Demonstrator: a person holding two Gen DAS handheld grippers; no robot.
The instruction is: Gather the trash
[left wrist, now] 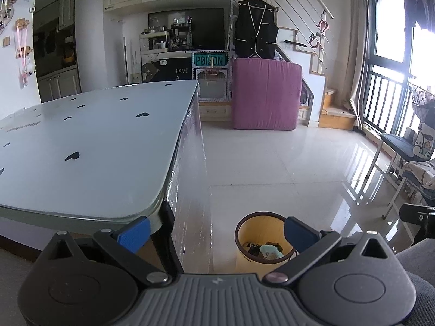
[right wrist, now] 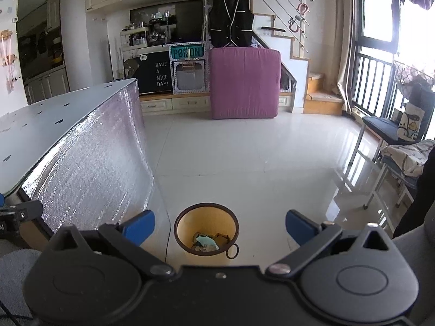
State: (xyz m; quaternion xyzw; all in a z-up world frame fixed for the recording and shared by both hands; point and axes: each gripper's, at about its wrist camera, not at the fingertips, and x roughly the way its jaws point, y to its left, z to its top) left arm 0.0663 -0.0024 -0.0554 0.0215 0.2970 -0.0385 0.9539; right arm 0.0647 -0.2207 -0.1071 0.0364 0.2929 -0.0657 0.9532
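Observation:
A small yellow waste bin point(left wrist: 246, 258) with a dark rim stands on the tiled floor beside the table's corner. Crumpled trash point(left wrist: 267, 250) lies inside it, including a pale green piece. In the right wrist view the same bin point(right wrist: 190, 226) sits between the blue fingertips, with trash point(right wrist: 208, 241) at its bottom. My left gripper point(left wrist: 217, 233) is open and holds nothing; it hovers above the table corner and the bin. My right gripper point(right wrist: 220, 226) is open too, empty, above the bin.
The white table point(left wrist: 95, 146) with black heart marks fills the left; its side is wrapped in silvery foil point(right wrist: 95, 163). A pink mattress point(left wrist: 266, 95) leans at the back. Chairs point(right wrist: 394, 135) stand by the window on the right. A person's grey sleeve point(left wrist: 418, 266) shows at lower right.

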